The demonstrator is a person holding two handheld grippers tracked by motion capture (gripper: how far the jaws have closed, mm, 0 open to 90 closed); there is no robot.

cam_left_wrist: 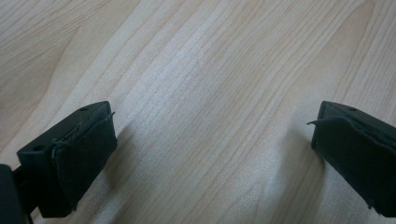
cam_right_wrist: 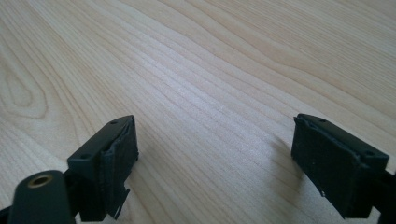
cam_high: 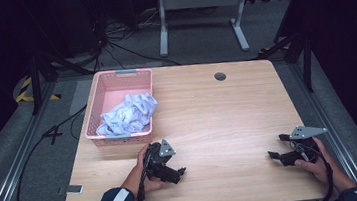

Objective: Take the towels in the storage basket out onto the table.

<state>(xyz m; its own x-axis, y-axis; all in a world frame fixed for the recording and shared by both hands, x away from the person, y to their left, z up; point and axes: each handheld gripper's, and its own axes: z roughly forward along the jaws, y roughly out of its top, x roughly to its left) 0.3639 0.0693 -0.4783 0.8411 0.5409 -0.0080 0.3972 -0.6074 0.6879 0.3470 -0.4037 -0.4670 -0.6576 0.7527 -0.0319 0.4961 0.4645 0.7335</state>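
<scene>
The pale blue cloth [cam_high: 130, 113] lies crumpled in the near end of the pink basket [cam_high: 96, 91], at the far left of the table [cam_high: 228, 115]. I judge it soft, light and limp, so it will sag and trail; a raised fold on top of the heap looks the best place to pinch. My left gripper [cam_high: 179, 173] rests just in front of the basket, jaws wide apart and empty. My right gripper [cam_high: 273, 156] sits well apart near the table's right edge, likewise spread, holding nothing.

- We see the table [cam_high: 218, 111] as pale wood-grain, smooth with a soft sheen.
- We see the basket [cam_high: 96, 96] as pink perforated plastic.
- The cloth [cam_high: 130, 113] in it looks soft, crumpled, matt.
- The gripper pads [cam_left_wrist: 86, 151] look matt black, with frayed edges.
</scene>
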